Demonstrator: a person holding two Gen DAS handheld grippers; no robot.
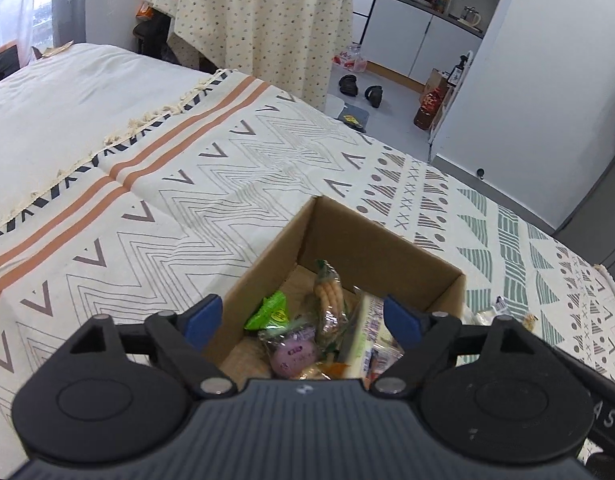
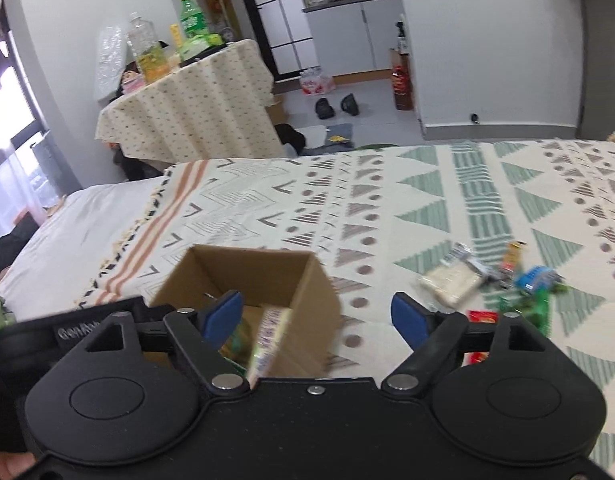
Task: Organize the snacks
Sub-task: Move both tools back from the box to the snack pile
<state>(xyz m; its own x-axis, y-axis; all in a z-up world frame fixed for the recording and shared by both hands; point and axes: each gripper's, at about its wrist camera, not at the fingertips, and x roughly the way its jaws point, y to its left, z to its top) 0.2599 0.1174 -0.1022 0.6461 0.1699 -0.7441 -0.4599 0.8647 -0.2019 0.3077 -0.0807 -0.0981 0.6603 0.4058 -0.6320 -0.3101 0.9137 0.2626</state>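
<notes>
An open cardboard box [image 1: 371,240] sits on the patterned bedspread. Inside lie a green packet [image 1: 269,312], a corn-shaped snack [image 1: 327,296], a purple-labelled packet [image 1: 293,354] and a long white pack [image 1: 367,332]. My left gripper [image 1: 303,320] hovers open just above the box, nothing between its blue pads. In the right wrist view the same box [image 2: 303,320] stands at lower left, with the long white pack [image 2: 269,336] leaning inside. My right gripper [image 2: 317,316] is open and empty over the box's right wall. Loose snacks lie to the right: a pale packet [image 2: 451,282], a blue packet [image 2: 533,278], a red packet [image 2: 482,317].
The bedspread [image 1: 227,184] covers a wide bed with a plain white sheet [image 1: 67,92] beyond it. A round table under a dotted cloth [image 2: 195,108] carries bottles. Slippers [image 2: 337,106] and bags lie on the floor past the bed's edge.
</notes>
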